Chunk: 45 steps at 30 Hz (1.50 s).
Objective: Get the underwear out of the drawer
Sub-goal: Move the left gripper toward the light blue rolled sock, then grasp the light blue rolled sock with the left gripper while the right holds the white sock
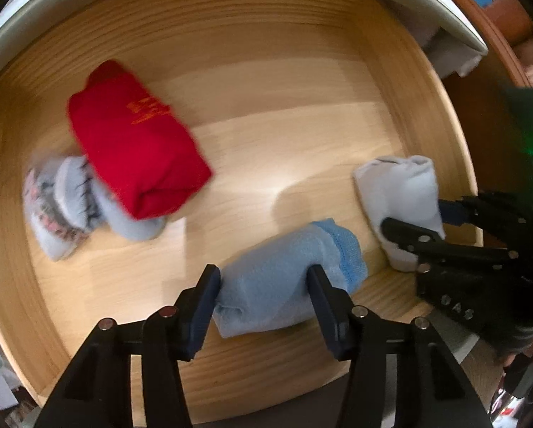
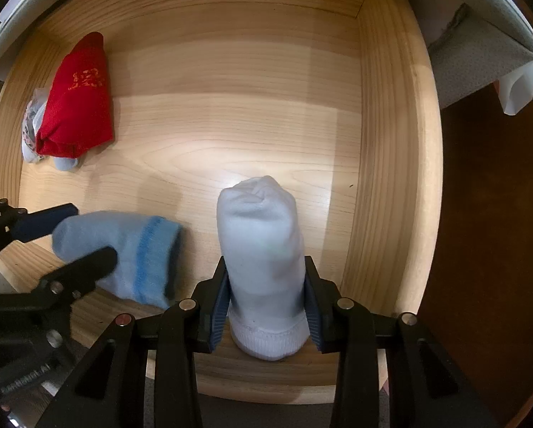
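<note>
Left gripper (image 1: 264, 287): its two black fingers were closed partway against the sides of a rolled light-blue knit bundle with a darker blue band (image 1: 287, 281), which was held between the jaws. The same gripper (image 2: 75, 233) was seen from the right wrist view, its fingers on either side of the bundle (image 2: 123, 249).

Right gripper (image 2: 266, 299): its jaws were pressed in on the lower part of a rolled white knit bundle with a ribbed cuff (image 2: 262, 249) — the cuff sat behind the fingertips, the rounded end stood out ahead of them. From the left wrist view this gripper (image 1: 416, 217) was seen clamped on the white bundle (image 1: 398, 192).

Held bundles: both were inside the pale wooden drawer (image 2: 209, 135), near its front wall; whether they rested on the floor or were lifted clear could not be told. The white bundle lay to the right of the left jaws, close beside the blue one.

Folded red cloth item with orange printing (image 1: 134, 139): it was left well ahead and to the left of both sets of jaws (image 2: 77, 100), lying on the drawer floor (image 1: 266, 114).

Pale grey-blue patterned bundle (image 1: 66, 207): it was partly covered by the red item — only its edge showed in the right wrist view (image 2: 34, 132).
</note>
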Available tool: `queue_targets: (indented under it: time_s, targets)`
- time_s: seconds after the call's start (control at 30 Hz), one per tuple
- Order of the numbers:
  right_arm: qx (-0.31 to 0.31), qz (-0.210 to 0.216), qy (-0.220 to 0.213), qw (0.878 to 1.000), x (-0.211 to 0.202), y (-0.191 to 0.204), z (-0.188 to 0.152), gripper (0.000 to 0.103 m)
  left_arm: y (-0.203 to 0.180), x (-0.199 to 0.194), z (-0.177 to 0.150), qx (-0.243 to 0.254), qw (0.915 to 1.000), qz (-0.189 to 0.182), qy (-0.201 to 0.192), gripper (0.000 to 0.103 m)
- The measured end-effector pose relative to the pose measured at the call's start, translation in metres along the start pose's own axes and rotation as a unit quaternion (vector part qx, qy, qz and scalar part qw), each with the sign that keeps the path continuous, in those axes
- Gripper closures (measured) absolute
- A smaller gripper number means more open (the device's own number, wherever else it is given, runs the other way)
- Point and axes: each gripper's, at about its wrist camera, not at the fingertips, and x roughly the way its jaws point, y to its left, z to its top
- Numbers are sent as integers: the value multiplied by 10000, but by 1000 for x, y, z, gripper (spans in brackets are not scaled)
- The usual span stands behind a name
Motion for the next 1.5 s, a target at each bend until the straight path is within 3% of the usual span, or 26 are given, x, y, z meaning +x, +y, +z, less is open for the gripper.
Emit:
queue_targets:
  time_s: [0.23, 0.5, 0.6, 0.77, 0.83, 0.97, 1.07, 1.27, 1.5]
  targets:
    - [1, -9, 4, 10000, 0, -1, 2, 68, 43, -8, -16, -638, 9977, 235, 61, 49]
    - [-6, -16, 8, 10000, 1, -1, 3, 67, 86, -22, -38, -1410, 9881, 603, 94, 48]
    - [-8, -18, 4, 10000, 1, -2, 3, 67, 87, -31, -40, -1494, 9879, 403, 104, 47]
    - [-2, -19, 4, 10000, 1, -2, 4, 67, 80, -51, -35, -898, 9955, 293, 116, 45]
    - [-6, -18, 2, 10000, 1, -2, 4, 67, 71, -56, -34, -601, 9977, 289, 136, 39]
    - [-1, -13, 0, 10000, 1, -3, 4, 67, 64, -61, -26, -139, 9995, 200, 190, 32]
    - [-3, -14, -1, 10000, 1, -4, 4, 66, 55, -51, -19, 227, 9982, 355, 436, 32]
    - [4, 7, -16, 10000, 1, -5, 5, 66, 51, -16, -12, 422, 9937, 452, 937, 32]
    - [-18, -14, 1, 10000, 2, -4, 5, 66, 47, 13, -5, 81, 9942, 302, 1027, 23]
